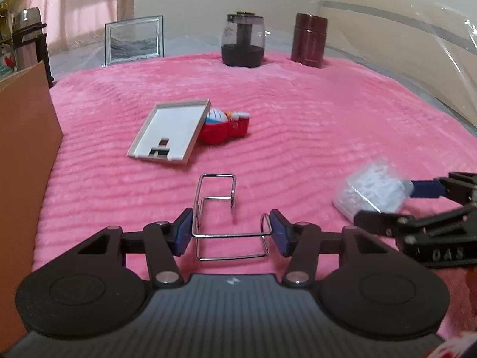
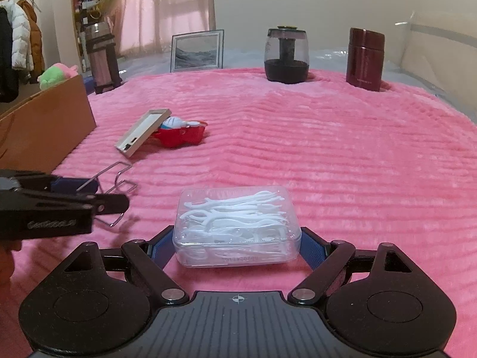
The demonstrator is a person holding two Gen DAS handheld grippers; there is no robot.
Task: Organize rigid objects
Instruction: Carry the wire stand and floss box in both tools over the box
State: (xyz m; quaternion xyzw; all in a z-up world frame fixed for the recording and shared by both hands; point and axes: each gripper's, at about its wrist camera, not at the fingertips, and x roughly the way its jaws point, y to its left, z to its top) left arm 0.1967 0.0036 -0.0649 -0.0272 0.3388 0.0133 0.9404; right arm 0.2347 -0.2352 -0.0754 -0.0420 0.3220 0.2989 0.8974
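On a pink ribbed blanket (image 1: 298, 113), my left gripper (image 1: 231, 232) is shut on a bent chrome wire holder (image 1: 216, 205), its blue pads touching the wire on both sides. My right gripper (image 2: 237, 243) is shut on a clear plastic box of white floss picks (image 2: 235, 223), its pads against both side walls. The box also shows, blurred, at the right of the left wrist view (image 1: 369, 191). A white tray-like lid (image 1: 170, 131) leans on a red and blue Doraemon toy (image 1: 226, 125) further off.
A cardboard box (image 1: 23, 155) stands at the left. At the back stand a framed picture (image 1: 134, 40), a dark glass jar (image 1: 243, 40), a maroon canister (image 1: 310, 40) and a steel thermos (image 2: 103, 56). Clear plastic sheeting (image 1: 417, 44) rises at the right.
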